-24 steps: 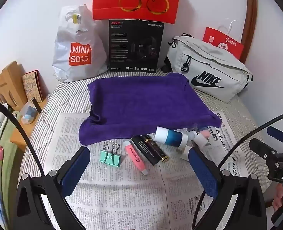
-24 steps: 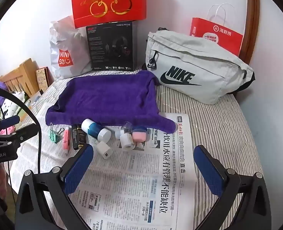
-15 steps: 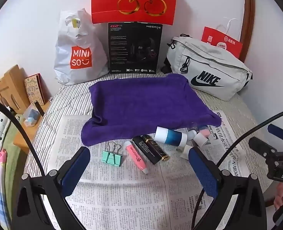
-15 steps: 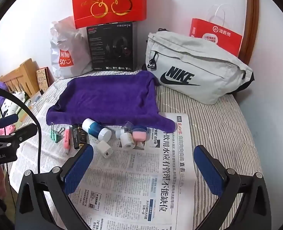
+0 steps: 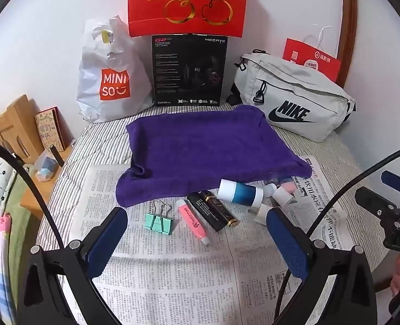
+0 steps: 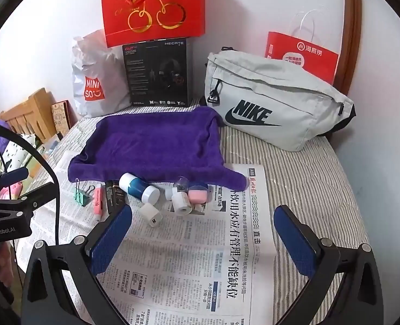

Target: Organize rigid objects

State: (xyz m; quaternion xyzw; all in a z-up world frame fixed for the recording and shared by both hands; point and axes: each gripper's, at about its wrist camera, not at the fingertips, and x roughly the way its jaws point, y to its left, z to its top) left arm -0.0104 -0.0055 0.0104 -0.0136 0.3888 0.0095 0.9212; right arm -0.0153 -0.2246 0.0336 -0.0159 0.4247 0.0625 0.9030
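Note:
Small items lie in a row on newspaper (image 5: pixel 172 270) just in front of a purple towel (image 5: pixel 208 146): a green binder clip (image 5: pixel 158 220), a pink highlighter (image 5: pixel 192 220), a black and gold tube (image 5: pixel 213 210), a blue and white bottle (image 5: pixel 240 191), a pink-capped jar (image 6: pixel 197 192) and small white pieces (image 6: pixel 151 213). My left gripper (image 5: pixel 197 243) hovers open above the paper in front of the clip and highlighter, holding nothing. My right gripper (image 6: pixel 202 237) is open too, over bare newspaper (image 6: pixel 200 257) to the right of the items.
Against the back wall stand a white Miniso bag (image 5: pixel 110 75), a black headset box (image 5: pixel 189 70), a red cherry bag (image 5: pixel 186 2) and a grey Nike pouch (image 6: pixel 273 108). A wooden bedside shelf (image 5: pixel 18 135) is at the left. The striped mattress edge drops off at the right.
Both views have crept slightly closer to the row of items; the grippers stay wide open and nothing on the newspaper has moved.

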